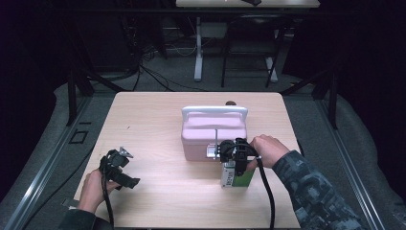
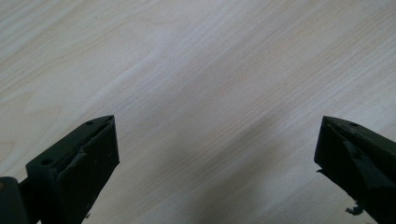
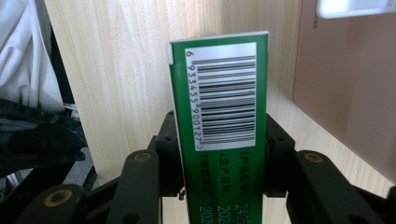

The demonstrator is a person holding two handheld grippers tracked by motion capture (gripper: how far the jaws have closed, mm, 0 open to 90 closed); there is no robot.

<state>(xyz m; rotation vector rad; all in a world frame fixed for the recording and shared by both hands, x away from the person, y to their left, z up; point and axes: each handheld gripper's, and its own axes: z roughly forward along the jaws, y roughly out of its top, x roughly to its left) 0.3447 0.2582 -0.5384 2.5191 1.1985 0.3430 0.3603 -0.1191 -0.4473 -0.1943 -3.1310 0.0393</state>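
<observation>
A pale wood tabletop (image 1: 153, 120) stands in a dark room with a grey floor. On it sits a shut pink box (image 1: 213, 136). Just beside it, the right gripper (image 1: 235, 158) has its jaws clamped on a green carton (image 3: 219, 116). The left gripper (image 1: 125, 178) has its jaws spread wide, holding nothing.

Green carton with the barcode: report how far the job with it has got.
Done: the right tool has clamped the green barcode-printed carton, pads on both sides. In hand: the carton stands on the wooden table before the closed pink plastic handled box. Left: lifting it; the left tool waits open.
</observation>
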